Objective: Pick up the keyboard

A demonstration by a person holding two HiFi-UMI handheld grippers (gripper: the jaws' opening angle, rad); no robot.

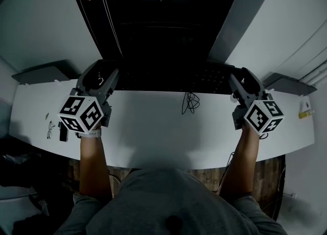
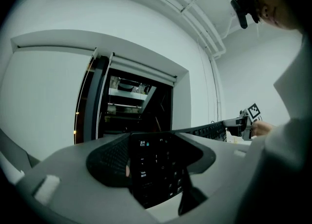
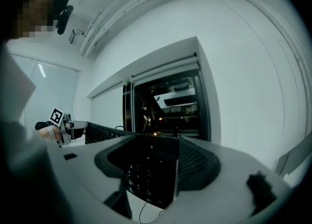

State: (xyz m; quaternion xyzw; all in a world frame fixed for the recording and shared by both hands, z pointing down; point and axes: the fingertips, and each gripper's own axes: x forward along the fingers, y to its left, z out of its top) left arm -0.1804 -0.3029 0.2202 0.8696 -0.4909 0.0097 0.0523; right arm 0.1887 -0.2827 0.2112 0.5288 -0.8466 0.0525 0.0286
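Two outstretched forearms [image 1: 94, 163]; left gripper [image 1: 102, 76], right gripper [image 1: 238, 79] on opposite keyboard [image 1: 204, 78] ends.

Head view: flat white table [image 1: 153, 132] spans mid-frame, with the person's grey-shirted torso [image 1: 163, 198] below it at bottom centre. Long black keyboard [image 1: 207, 78] runs along the table's far edge, upper middle. Can't tell if it's resting on the table or lifted. Left claw [image 1: 99, 75] clamps its left end and right claw [image 1: 240, 79] its right end. In each gripper view a keyboard end sits between the jaws. Coiled black cable [image 1: 190, 102] lies on the table just below the keyboard, right of centre. Small black block [image 1: 62, 134] sits at the table's left end, beside the left claw. Small yellow-tagged item [image 1: 305, 110] sits at the table's right end. Dark wall opening [image 1: 163, 14] is behind the keyboard, top centre.
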